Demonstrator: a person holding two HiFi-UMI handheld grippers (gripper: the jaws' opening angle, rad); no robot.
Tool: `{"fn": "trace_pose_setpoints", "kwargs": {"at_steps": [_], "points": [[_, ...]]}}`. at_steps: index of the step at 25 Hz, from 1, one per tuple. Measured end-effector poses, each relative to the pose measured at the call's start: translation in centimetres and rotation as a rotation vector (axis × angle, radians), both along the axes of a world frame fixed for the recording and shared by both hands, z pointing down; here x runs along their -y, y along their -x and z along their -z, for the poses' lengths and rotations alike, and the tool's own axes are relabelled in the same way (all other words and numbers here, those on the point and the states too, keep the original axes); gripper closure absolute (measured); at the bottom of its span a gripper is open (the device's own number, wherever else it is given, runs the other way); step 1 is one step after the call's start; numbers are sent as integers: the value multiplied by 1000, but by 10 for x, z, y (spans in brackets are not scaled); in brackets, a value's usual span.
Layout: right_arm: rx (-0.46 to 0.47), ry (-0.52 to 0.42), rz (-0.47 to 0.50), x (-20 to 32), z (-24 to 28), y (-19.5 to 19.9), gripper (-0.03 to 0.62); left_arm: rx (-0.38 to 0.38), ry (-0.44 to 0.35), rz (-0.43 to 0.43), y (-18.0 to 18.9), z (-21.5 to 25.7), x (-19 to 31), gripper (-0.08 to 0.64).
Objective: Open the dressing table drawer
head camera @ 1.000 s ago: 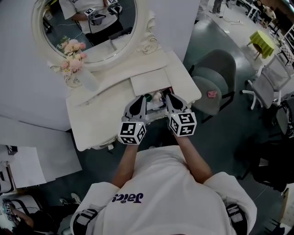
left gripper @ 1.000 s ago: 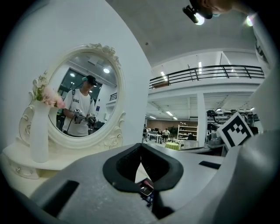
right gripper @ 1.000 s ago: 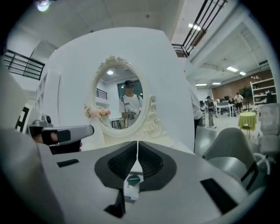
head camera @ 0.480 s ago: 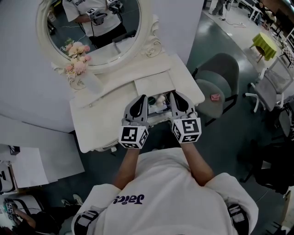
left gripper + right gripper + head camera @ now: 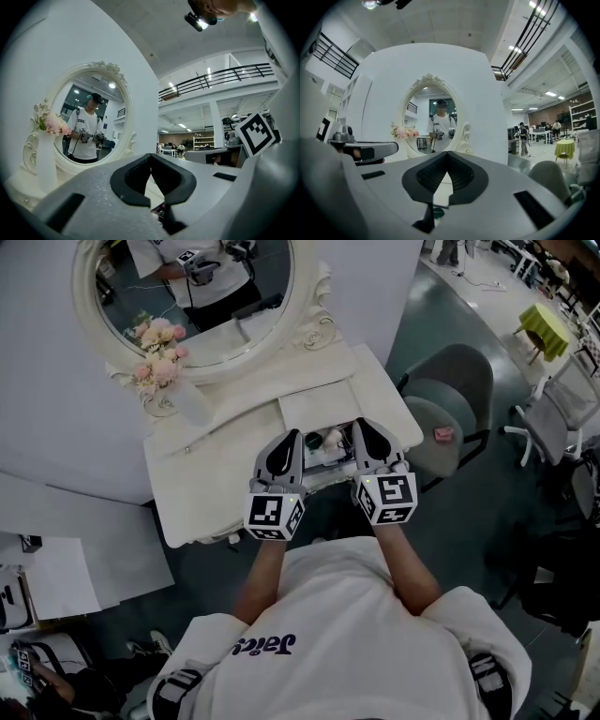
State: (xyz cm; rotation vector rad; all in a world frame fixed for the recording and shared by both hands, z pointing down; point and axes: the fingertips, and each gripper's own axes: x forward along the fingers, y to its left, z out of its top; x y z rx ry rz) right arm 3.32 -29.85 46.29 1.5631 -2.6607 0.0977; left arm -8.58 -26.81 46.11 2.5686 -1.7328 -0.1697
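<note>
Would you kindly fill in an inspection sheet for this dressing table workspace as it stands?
Surface: white dressing table, top in plain view.
Job's things: drawer open, small items inside.
Clutter: pink flowers in a vase beside the oval mirror.
Grippers: left gripper and right gripper both shut, holding nothing, either side of the drawer.
Cables: nothing seen.
Surroundings: grey chair at right, pink object on its seat.

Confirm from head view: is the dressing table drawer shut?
No, the drawer stands pulled out, with small items showing inside it.
</note>
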Motion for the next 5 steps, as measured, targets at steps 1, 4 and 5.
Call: {"fn": "trace_pose_setpoints", "kwargs": {"at_steps": [1,4,5], "points": [[-1,2,3,1,0,1,581,-1,4,0,0,-1,1,545],[-1,7,13,4,-1,4,581,-5,16,-2,0,-5,3,545],[-2,8,17,5,-1,4,581,-5,20,-2,0,-6,4,545]]}}
